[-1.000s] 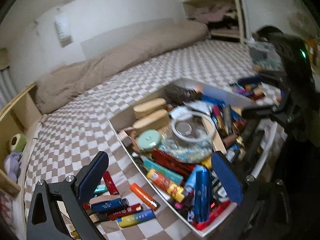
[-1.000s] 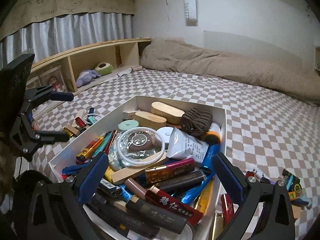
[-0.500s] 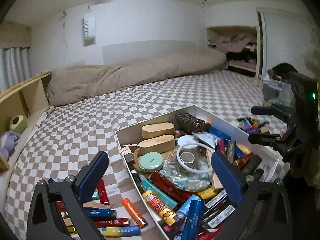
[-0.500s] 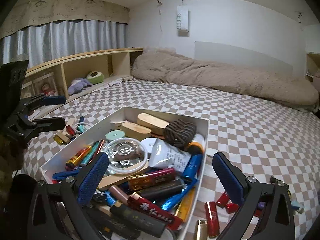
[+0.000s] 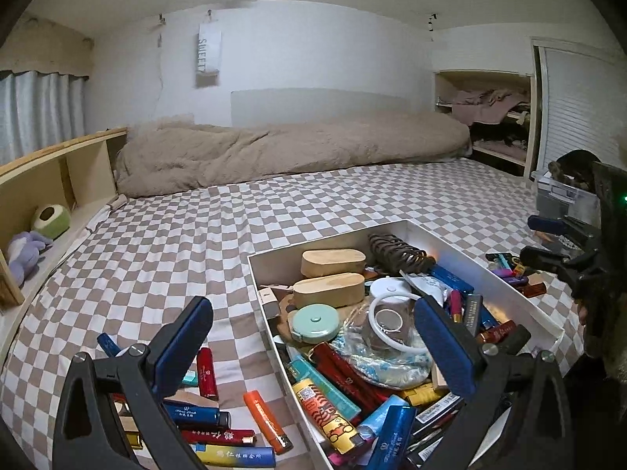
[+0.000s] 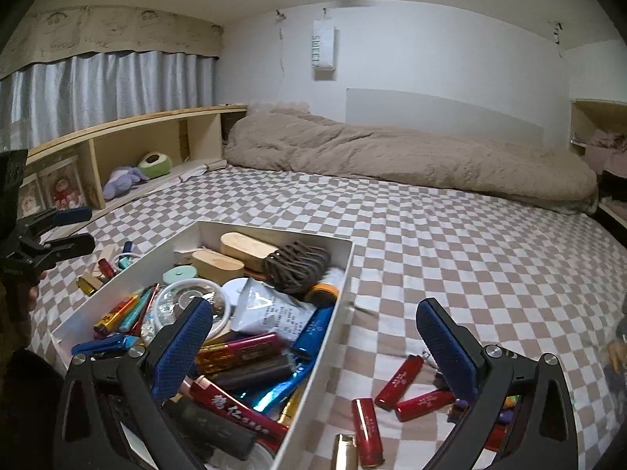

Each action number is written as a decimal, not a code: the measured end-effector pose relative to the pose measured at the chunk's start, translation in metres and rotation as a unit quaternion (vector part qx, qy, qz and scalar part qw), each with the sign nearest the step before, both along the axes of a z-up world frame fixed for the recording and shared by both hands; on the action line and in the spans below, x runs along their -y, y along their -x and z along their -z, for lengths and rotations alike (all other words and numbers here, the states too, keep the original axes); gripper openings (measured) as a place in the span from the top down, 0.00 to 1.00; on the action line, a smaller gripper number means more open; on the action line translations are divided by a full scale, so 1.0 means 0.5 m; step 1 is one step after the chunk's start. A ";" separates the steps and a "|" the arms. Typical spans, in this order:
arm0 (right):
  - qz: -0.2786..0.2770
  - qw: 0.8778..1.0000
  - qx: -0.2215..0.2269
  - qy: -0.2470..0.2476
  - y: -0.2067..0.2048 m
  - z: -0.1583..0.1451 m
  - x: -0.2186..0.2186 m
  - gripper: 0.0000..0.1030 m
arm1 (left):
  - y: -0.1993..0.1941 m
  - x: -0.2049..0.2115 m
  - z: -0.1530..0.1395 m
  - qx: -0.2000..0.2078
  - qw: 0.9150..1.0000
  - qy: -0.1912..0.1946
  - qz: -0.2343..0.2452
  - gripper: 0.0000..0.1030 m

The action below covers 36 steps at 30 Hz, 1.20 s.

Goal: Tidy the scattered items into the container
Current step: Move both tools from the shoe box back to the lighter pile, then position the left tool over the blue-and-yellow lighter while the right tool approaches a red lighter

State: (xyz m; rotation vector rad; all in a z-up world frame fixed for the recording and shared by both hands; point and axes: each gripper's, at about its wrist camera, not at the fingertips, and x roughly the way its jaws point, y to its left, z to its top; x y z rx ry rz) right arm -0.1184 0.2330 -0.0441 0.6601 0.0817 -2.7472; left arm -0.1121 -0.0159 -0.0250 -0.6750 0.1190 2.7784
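Left wrist view, left gripper [image 5: 309, 346] fingers spread and empty above white box [image 5: 486, 272] rim, right gripper [image 6: 313, 346] fingers spread, red lighters [image 6: 399, 382] on checkered bed [image 6: 450, 243].

A white rectangular container [image 5: 462, 260] sits open on the checkered bed, heaped with lighters, two wooden cases, a brown coiled cord, a mint round case and a clear bag with a white ring. Left of it lies a loose cluster of lighters [image 5: 219, 419]: red, orange, blue and yellow ones, flat on the sheet. On its right side three red lighters [image 6: 395, 395] lie near a gold one.
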 end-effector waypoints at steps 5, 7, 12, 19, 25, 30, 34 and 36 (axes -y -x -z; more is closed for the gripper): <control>0.012 1.000 0.003 0.004 0.005 0.005 -0.018 0.00 | 0.003 0.006 0.005 0.003 1.000 -0.002 -0.008 0.00; 0.015 1.000 0.002 0.004 0.007 0.006 -0.022 0.00 | 0.006 0.008 0.008 0.005 1.000 -0.003 -0.011 0.00; 0.025 1.000 -0.004 -0.006 0.009 0.007 -0.030 0.00 | 0.008 0.017 0.013 0.004 1.000 -0.006 -0.023 0.00; 0.065 0.998 0.003 -0.017 0.026 0.027 -0.072 0.00 | 0.015 0.045 0.020 0.002 0.998 -0.014 -0.056 0.00; 0.102 0.994 0.015 -0.021 0.039 0.044 -0.116 0.00 | 0.020 0.094 0.030 0.007 0.996 -0.007 -0.087 0.00; 0.134 0.990 0.045 -0.018 0.055 0.071 -0.162 0.00 | 0.023 0.151 0.046 0.019 0.993 -0.003 -0.118 0.00; 0.159 0.985 0.072 -0.009 0.071 0.092 -0.197 0.00 | 0.028 0.196 0.068 0.032 0.989 0.000 -0.142 0.00; 0.167 0.983 0.081 -0.012 0.073 0.100 -0.205 0.00 | 0.028 0.215 0.083 0.042 0.988 0.003 -0.149 0.00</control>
